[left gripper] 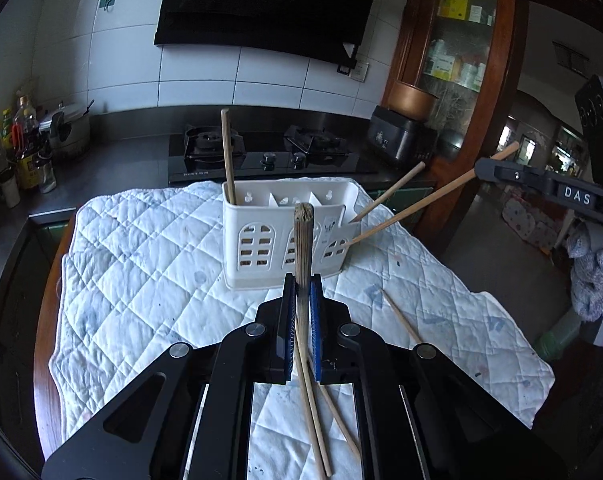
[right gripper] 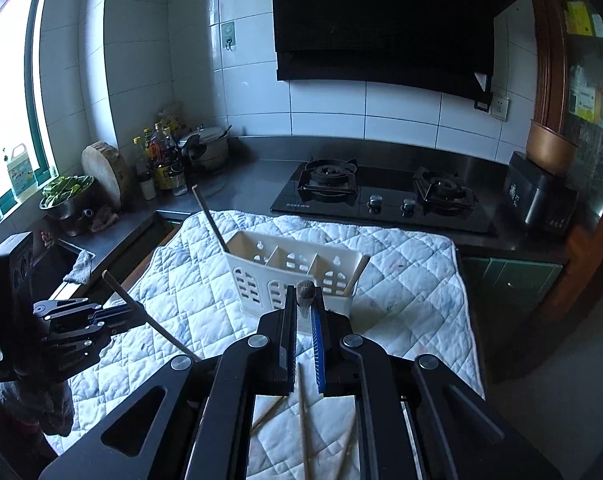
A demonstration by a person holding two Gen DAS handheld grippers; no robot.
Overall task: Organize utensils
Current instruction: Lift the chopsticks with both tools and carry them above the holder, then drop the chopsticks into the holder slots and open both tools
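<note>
One white quilted cloth (left gripper: 149,248) is spread over the worktop (left gripper: 45,344), filling the middle of the left wrist view. At frame centre one white three-compartment utensil holder (left gripper: 261,248) is stood on it, with two chopsticks seen inside. Three loose chopsticks are seen on the cloth at lower centre. The left tool (left gripper: 302,292) is clamped on one chopstick (left gripper: 303,240); the right tool (right gripper: 302,304) is clamped on another chopstick (right gripper: 304,290).

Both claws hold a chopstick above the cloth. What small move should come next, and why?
Probably carry the left claw forward over the white holder and tip its chopstick downward: the holder already stands chopsticks in its end compartments, the middle one looks empty, and more lie loose on the cloth.
</note>
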